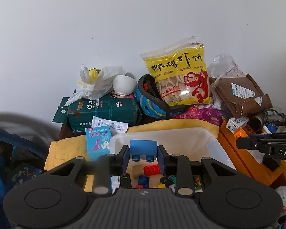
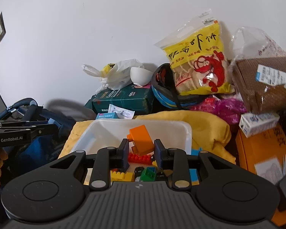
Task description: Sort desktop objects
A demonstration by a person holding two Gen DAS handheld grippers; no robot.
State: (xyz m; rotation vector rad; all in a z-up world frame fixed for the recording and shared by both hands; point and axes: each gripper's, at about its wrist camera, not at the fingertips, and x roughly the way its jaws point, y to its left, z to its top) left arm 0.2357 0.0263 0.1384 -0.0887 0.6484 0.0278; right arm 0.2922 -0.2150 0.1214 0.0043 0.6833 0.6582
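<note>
blue brick [image 1: 143, 146] pinched in left hand-held gripper [image 1: 143, 157] — right hand-held gripper [image 2: 141, 153] clamps orange brick [image 2: 141, 139], both tilted down

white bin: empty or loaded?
Loaded. The white bin holds loose toy bricks, red brick and green brick among them, on its floor.

The gripper body hides the near part of the white bin [image 1: 209, 133], covering some toy bricks [image 2: 124, 175].
</note>
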